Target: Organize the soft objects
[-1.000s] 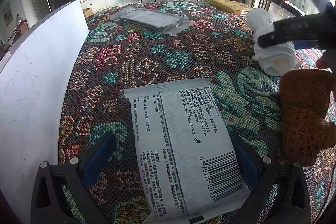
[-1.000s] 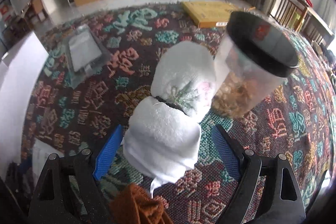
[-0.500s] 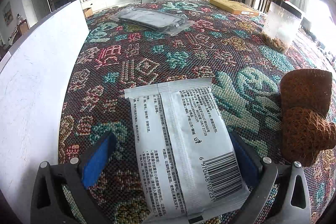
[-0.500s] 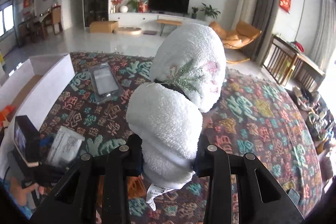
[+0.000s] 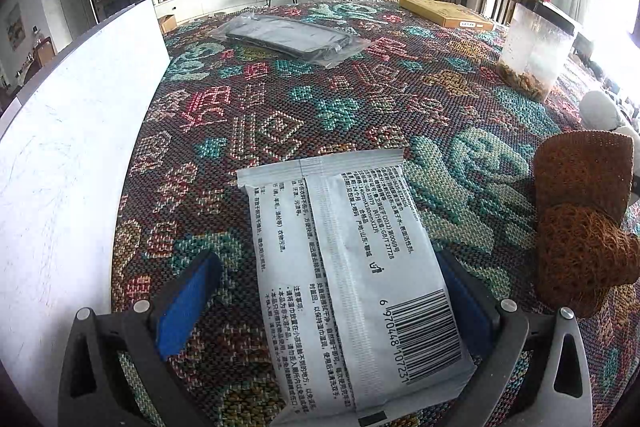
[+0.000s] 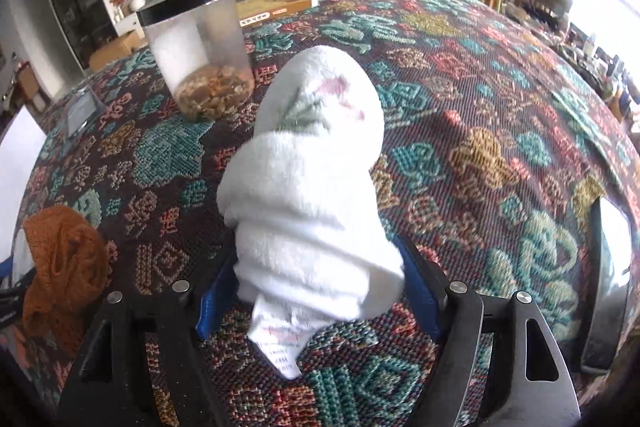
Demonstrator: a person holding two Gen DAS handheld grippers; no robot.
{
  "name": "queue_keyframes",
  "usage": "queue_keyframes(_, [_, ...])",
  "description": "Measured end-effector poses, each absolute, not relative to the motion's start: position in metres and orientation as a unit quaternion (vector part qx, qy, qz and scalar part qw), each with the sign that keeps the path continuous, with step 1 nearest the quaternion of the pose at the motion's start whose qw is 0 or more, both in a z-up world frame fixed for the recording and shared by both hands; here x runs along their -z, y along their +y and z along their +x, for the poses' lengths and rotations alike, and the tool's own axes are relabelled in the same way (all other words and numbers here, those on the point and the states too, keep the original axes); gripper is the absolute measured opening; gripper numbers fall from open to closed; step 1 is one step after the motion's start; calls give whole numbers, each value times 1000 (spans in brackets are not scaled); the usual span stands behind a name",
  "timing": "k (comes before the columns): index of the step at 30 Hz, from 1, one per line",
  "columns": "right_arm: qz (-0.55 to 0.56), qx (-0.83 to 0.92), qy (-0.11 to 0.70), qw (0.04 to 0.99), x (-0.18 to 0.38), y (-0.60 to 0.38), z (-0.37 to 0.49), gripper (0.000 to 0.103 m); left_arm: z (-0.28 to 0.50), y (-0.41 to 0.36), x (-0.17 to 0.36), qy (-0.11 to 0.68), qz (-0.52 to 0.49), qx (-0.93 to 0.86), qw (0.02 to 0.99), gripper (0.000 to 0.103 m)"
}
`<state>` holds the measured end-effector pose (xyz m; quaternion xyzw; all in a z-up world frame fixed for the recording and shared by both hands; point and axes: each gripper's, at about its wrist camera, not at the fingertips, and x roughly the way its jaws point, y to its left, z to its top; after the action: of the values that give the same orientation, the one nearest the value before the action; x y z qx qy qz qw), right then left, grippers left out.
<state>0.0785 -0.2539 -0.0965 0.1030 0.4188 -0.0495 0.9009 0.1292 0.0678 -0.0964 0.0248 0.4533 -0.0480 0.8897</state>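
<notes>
- Towel (image 6: 308, 195), white and rolled up, lies on the rug (image 6: 480, 107). Its near end sits between the two sides of the right gripper (image 6: 312, 291).
- The sides of that gripper have just been opening. They stand apart, one on each side of the towel, and do not seem to squeeze it.
- The towel's long way runs straight ahead from the right gripper, so I think a pull straight back would leave it lying where it is.
- A brown knit cloth (image 6: 64, 259) lies off to the left of the towel, near it but not touching.
- The left gripper (image 5: 324, 291) is wide apart too, with a flat pack of wipes (image 5: 352, 267) lying on the rug between its sides.
- The pack's long way also points straight ahead. The left blue pad is clear of it, and the pack's edge partly hides the other pad.
- The left hand is nearer the pack, and the right hand is nearer the towel.
- Farther off, a jar (image 6: 200, 47) stands upright past the towel's far end, a little to the left.
</notes>
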Motion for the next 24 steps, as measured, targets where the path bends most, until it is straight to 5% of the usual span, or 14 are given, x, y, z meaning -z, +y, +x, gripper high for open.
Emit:
queue_keyframes(8, [73,75,404,909,112,-242,74,89,129,67,97,453,25,48,890,103])
queue_keyframes(24, [76,72,406,908,114,-244,76,91,129,68,97,453,24,48,890,103])
